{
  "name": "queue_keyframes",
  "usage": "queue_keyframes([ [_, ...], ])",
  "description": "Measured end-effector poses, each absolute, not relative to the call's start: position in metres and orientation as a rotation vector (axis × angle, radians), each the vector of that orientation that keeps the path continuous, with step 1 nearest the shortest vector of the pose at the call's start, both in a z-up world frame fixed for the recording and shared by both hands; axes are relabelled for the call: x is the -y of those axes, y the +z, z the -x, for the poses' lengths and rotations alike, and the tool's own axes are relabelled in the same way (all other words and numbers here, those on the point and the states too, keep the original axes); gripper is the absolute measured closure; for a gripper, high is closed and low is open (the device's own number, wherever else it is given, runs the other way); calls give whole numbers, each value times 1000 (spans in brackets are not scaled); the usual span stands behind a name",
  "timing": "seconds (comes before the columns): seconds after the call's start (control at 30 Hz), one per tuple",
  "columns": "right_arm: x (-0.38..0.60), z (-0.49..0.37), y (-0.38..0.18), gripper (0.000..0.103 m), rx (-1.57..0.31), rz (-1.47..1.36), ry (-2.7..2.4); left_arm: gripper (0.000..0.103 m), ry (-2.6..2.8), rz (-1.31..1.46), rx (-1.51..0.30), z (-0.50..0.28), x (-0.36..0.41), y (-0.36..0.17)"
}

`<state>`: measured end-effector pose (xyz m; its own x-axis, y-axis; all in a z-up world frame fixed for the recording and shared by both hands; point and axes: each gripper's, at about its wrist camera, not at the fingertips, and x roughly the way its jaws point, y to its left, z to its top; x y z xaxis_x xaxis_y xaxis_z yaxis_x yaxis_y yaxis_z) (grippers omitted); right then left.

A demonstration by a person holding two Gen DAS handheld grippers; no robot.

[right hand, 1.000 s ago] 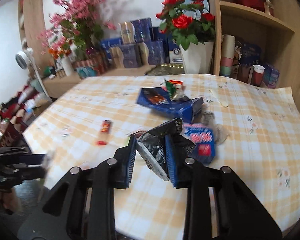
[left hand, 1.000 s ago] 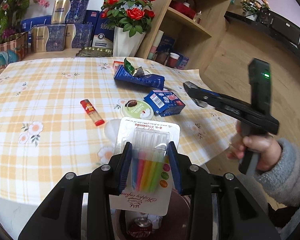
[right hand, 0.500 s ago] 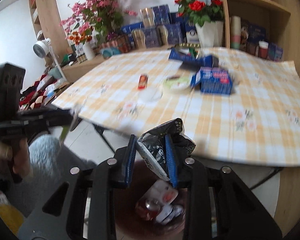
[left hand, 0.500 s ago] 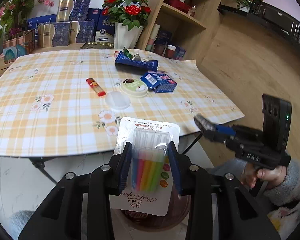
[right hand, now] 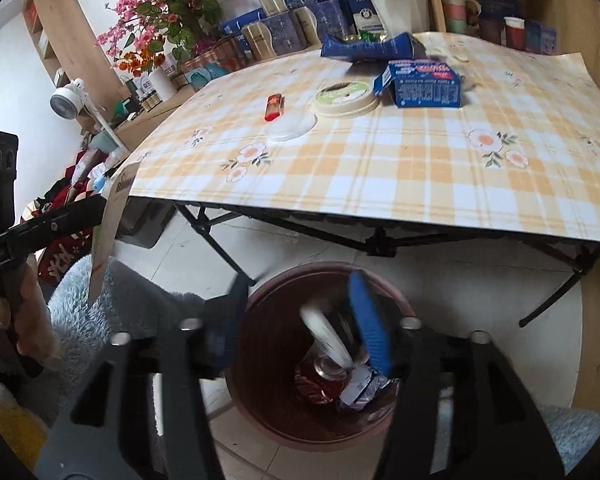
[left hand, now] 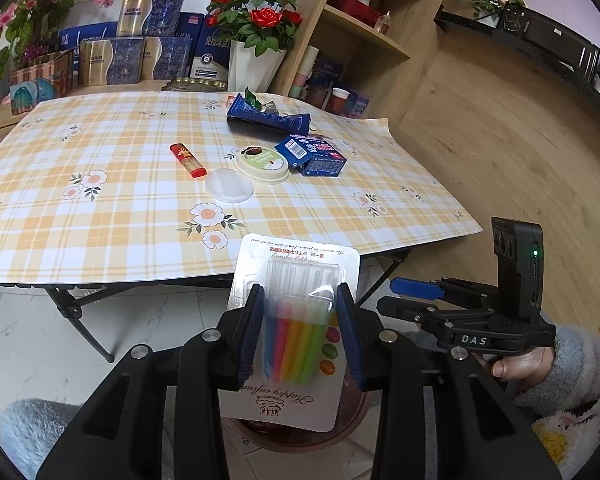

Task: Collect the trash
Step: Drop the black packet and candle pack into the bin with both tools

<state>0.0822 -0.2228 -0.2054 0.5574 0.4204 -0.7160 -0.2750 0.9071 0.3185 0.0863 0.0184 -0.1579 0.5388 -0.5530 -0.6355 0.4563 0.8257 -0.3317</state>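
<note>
Right now the left gripper (left hand: pixel 300 332) clamps a blister pack of coloured candles (left hand: pixel 296 320) by its plastic bubble, card facing the camera, held over the brown trash bin (left hand: pixel 352 420) on the floor beside the table. Meanwhile the right gripper (right hand: pixel 300 332) hangs directly above that bin (right hand: pixel 268 320), its jaws opening; a blurred black-and-white wrapper (right hand: pixel 328 336) sits between them, clear of the left pad. Inside the bin lie a red can (right hand: pixel 320 376) and crumpled packaging. Beyond, on the checked tablecloth (right hand: pixel 420 176), remain a blue carton (right hand: pixel 420 84), a green-lidded tub (right hand: pixel 344 98), a clear lid (right hand: pixel 292 126), a red lighter (right hand: pixel 274 106) and a long blue pack (right hand: pixel 368 48).
</note>
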Motion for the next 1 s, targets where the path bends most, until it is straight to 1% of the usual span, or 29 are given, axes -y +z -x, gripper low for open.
queue_keyframes([
  [0.07, 224, -82, -203, 38, -878, -166, 401, 67, -604, 131, -805, -87, -18, -160],
  [0.13, 227, -81, -198, 20, -843, -150, 370, 67, -607, 126, -812, -88, -17, -163],
  [0.2, 231, -79, -194, 12, -802, -117, 344, 67, -615, 130, -832, -91, -15, -170],
  [0.3, 231, -76, -193, 7, -784, -28, 321, 67, -621, 138, -876, -97, -11, -184],
  [0.47, 230, -67, -201, 6, -715, 128, 215, 67, -671, 68, -904, -102, 3, -201],
  [0.73, 233, -77, -215, 6, -736, 134, 153, 67, -703, -16, -983, -105, 24, -240],
  [1.0, 238, -81, -220, 6, -759, 93, 141, 66, -697, -23, -1019, -106, 24, -249],
])
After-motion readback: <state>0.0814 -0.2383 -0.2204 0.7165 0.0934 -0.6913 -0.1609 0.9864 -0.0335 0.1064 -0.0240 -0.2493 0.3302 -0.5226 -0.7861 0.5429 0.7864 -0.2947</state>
